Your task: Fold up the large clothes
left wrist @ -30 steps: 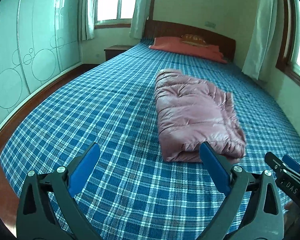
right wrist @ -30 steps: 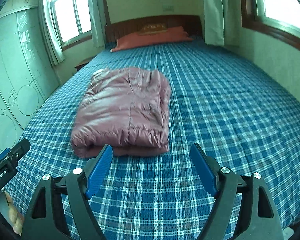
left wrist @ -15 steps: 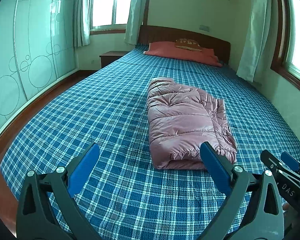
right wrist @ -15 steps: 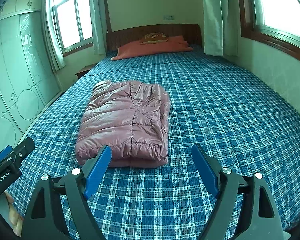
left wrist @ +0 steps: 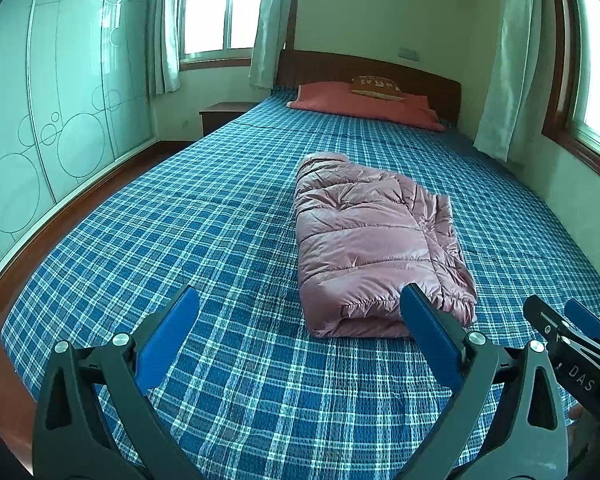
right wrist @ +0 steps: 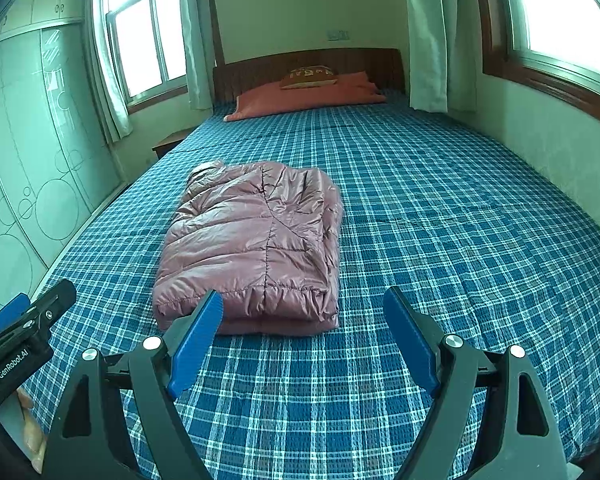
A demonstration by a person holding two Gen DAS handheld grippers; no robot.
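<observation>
A pink puffer jacket (left wrist: 372, 240) lies folded into a thick rectangle on the blue plaid bed (left wrist: 204, 240); it also shows in the right wrist view (right wrist: 256, 248). My left gripper (left wrist: 300, 332) is open and empty, above the bed's near end, short of the jacket's front edge. My right gripper (right wrist: 300, 332) is open and empty, also held back from the jacket. Each gripper shows at the edge of the other's view: the right gripper (left wrist: 572, 340) and the left gripper (right wrist: 20, 332).
A red pillow (left wrist: 364, 106) and a small brown cushion (left wrist: 376, 86) lie at the wooden headboard (left wrist: 380, 72). A nightstand (left wrist: 224, 114) and glass wardrobe doors (left wrist: 40, 128) stand on the left. A wall with windows and curtains (right wrist: 428, 40) runs along the right.
Both grippers have pulled back and tilted up from the jacket, so it looks smaller and farther. The jacket has not moved. Both grippers stay open.
</observation>
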